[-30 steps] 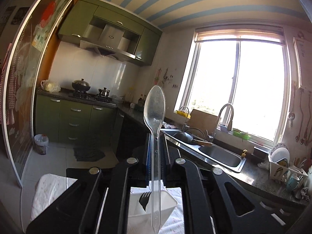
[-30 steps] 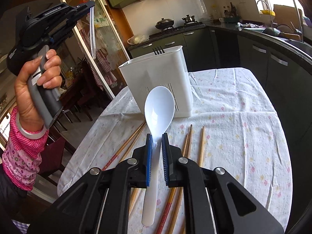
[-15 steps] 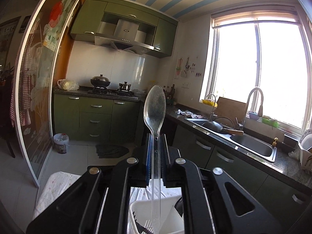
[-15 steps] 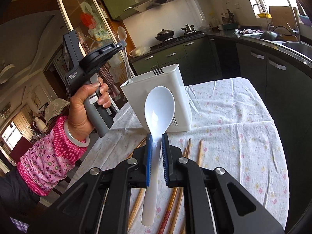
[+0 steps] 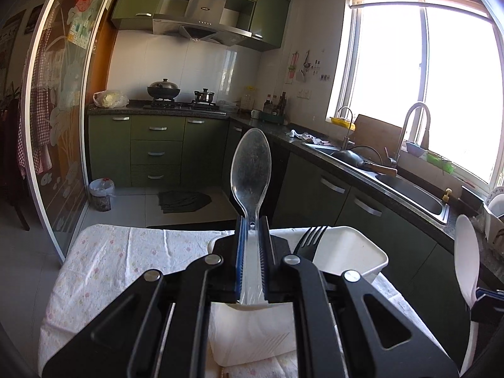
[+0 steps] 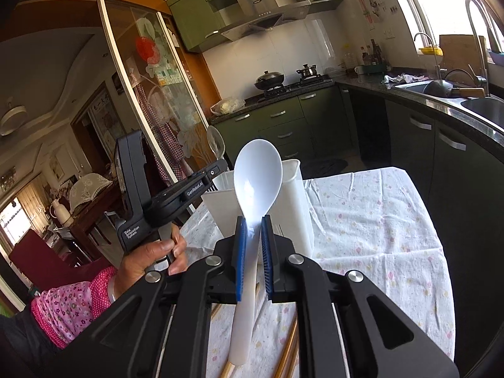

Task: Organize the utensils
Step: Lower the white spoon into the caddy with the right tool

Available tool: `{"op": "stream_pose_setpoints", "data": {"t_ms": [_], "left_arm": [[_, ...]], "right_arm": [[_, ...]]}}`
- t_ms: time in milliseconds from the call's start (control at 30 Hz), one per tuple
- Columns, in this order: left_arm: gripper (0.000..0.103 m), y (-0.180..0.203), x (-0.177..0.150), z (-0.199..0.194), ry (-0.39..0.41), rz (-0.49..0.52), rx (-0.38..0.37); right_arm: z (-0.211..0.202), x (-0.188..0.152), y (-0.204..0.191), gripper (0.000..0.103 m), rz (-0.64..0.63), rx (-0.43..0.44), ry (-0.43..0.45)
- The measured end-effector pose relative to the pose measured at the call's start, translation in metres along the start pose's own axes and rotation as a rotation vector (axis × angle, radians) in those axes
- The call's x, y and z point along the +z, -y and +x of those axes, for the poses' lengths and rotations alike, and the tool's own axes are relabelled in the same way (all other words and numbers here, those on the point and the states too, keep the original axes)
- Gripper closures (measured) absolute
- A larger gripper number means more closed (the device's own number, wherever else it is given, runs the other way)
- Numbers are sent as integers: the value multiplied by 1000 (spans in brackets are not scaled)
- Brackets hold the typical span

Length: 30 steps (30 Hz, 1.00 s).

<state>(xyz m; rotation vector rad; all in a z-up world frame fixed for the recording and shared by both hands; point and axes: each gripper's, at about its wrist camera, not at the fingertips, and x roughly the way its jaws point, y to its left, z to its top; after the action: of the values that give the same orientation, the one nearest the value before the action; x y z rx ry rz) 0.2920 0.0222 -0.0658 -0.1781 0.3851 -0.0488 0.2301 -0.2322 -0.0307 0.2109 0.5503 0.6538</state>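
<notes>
Your left gripper (image 5: 251, 245) is clamped on the clear plastic spoon (image 5: 251, 170), bowl up, and over the last second it has come down from well above the white utensil holder (image 5: 352, 252) to sit right over its near rim. The spoon's handle tip now hangs just inside that rim, so I judge the drop nearly ready: you only need to open the fingers. A black fork (image 5: 310, 237) already stands in the holder, just right of your spoon.

Your right gripper (image 6: 251, 242) has its fingers closed on the white spoon (image 6: 256, 182) and has drawn closer to the holder. Wooden chopsticks (image 6: 288, 349) lie on the tablecloth (image 6: 378, 220) short of the holder, not yet sorted.
</notes>
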Motion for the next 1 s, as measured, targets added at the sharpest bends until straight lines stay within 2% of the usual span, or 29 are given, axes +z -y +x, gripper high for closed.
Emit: {"op": "stream_pose_setpoints", "data": {"t_ms": [267, 500, 700, 833, 1000], "left_arm": [[94, -2, -6, -6, -3, 13, -26], [93, -2, -5, -15, 33, 13, -32], [93, -15, 1, -50, 73, -36, -42], [91, -27, 2, -81, 88, -54, -52], [88, -36, 6, -112, 127, -34, -44]], "right_arm": [[23, 26, -17, 92, -41, -25, 50], [36, 61, -32, 92, -73, -49, 150], [71, 97, -29, 92, -85, -113, 261], [110, 110, -19, 92, -77, -177, 278], [139, 107, -18, 92, -128, -276, 310]]}}
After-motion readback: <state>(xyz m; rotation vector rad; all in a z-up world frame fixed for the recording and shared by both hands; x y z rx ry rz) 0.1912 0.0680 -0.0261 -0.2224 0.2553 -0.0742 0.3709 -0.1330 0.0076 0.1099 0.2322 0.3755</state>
